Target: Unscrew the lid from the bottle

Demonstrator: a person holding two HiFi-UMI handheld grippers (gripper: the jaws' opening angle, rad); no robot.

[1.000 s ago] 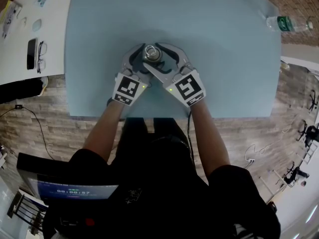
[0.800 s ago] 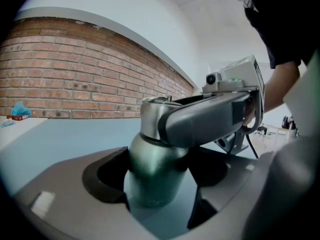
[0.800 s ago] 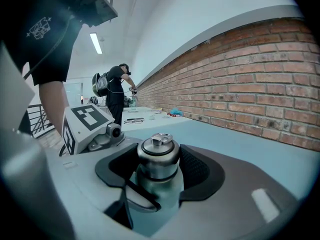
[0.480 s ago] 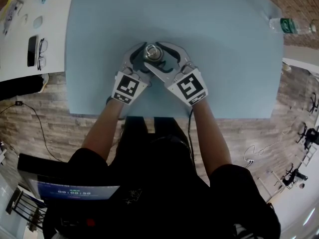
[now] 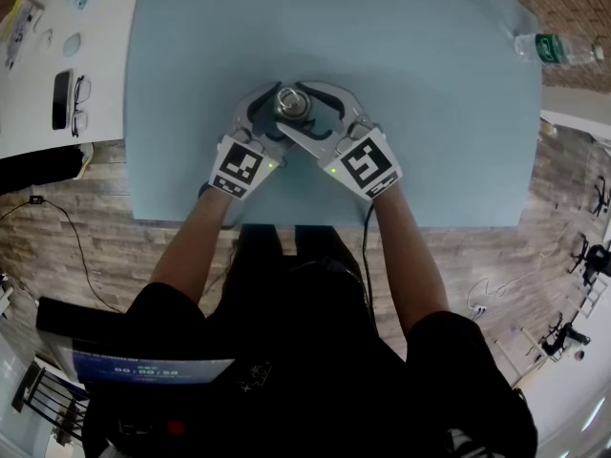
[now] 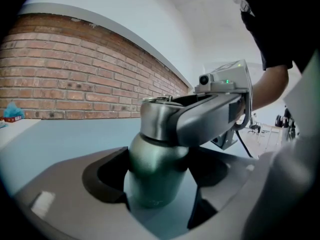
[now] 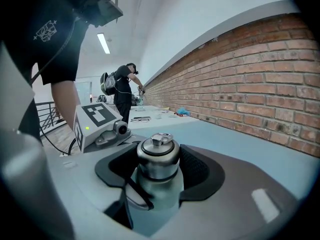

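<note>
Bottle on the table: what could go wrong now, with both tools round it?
The left tool clamps the smooth, rounded bottle, which may spin in its grip. The right tool grips only the short lid and could slip off. The tools overlap and might jam when twisting.

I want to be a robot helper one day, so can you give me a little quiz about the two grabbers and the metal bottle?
1. True or false: the lid is already off the metal bottle.
2. Which part of the bottle does the left gripper squeeze?
3. What is the right gripper clamped on? A) a spoon B) the lid C) nothing

Key:
1. False. The lid sits on the bottle's neck.
2. Its greenish body, below the lid.
3. B
</note>
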